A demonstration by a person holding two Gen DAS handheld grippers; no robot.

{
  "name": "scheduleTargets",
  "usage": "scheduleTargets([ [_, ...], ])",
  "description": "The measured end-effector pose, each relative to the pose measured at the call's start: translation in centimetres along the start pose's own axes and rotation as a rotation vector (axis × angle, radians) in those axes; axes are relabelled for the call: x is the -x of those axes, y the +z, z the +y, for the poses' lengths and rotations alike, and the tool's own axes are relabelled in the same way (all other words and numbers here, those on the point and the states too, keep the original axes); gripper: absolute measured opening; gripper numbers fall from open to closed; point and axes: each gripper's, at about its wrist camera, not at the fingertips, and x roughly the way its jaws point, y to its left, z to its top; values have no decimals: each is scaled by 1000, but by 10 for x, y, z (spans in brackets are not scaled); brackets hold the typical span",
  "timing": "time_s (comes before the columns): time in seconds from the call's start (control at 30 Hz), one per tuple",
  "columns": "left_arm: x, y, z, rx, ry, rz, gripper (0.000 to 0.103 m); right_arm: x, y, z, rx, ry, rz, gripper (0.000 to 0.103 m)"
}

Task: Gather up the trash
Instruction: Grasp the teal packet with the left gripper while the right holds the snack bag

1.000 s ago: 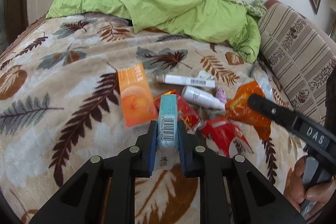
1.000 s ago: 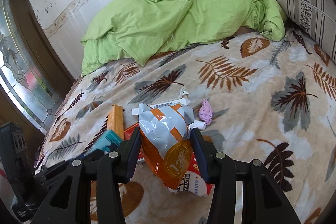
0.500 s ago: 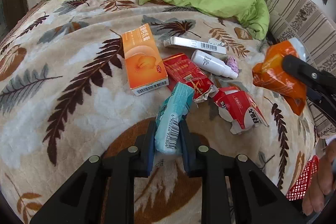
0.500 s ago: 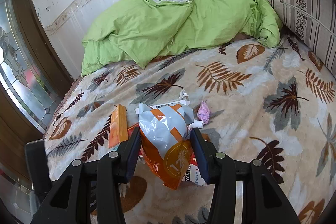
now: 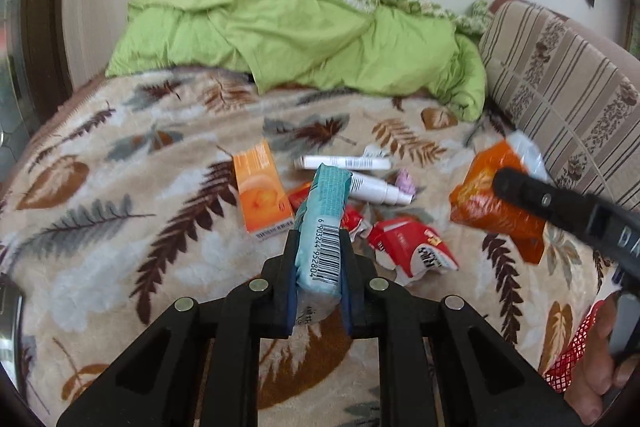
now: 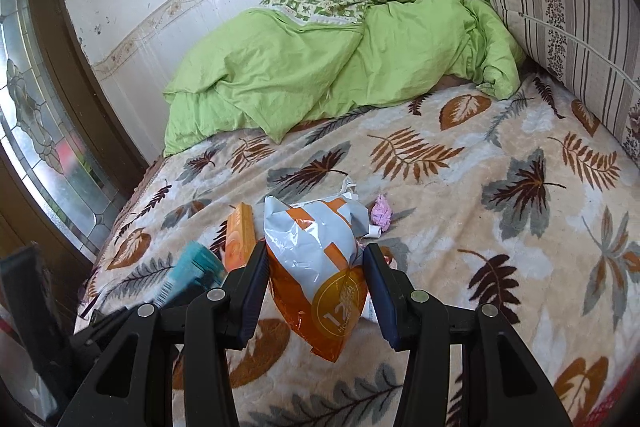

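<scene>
My left tongs (image 5: 319, 269) are clamped on the teal tissue pack (image 5: 324, 227), lifted off the bed. It looks soft and light; the film dents under the pads, so a mid-body grip should hold.

My right tongs (image 6: 316, 301) are clamped on the orange-and-silver snack bag (image 6: 316, 263), which hangs above the blanket (image 6: 500, 267). I judge it near empty, crinkly, slick foil; taken across the belly as now, it could slide if I swing fast.

Just beyond on the bed, left to right: orange box (image 5: 262, 197), stiff, best taken by its narrow sides; crumpled red wrappers (image 5: 412, 251), light, pinch any fold; white spray bottle (image 5: 378, 191) and white tube (image 5: 342, 162), round, apt to roll; pink wad (image 5: 405, 183).

Far: green duvet (image 6: 340, 75), striped cushion (image 6: 568, 7).

Left view alone shows the red wrappers, bottle and tube clearly, plus red mesh (image 5: 576, 347) at near right, perhaps the trash basket. Right view alone shows the bag's silver face and the stained-glass door (image 6: 36, 131).
</scene>
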Motion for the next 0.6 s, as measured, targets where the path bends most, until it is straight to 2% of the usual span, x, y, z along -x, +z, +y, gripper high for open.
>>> scheduleTargets([
  [0.13,30,-4,3,35,8,-49,16,22,-14,5,20,7,-20,51],
  [0.43,89,-32,-5,26,45,-119,16,63,-37,15,81,17,-75,51],
  [0.6,113,-53,-15,23,25,-112,16,80,-56,17,112,0,-74,51],
])
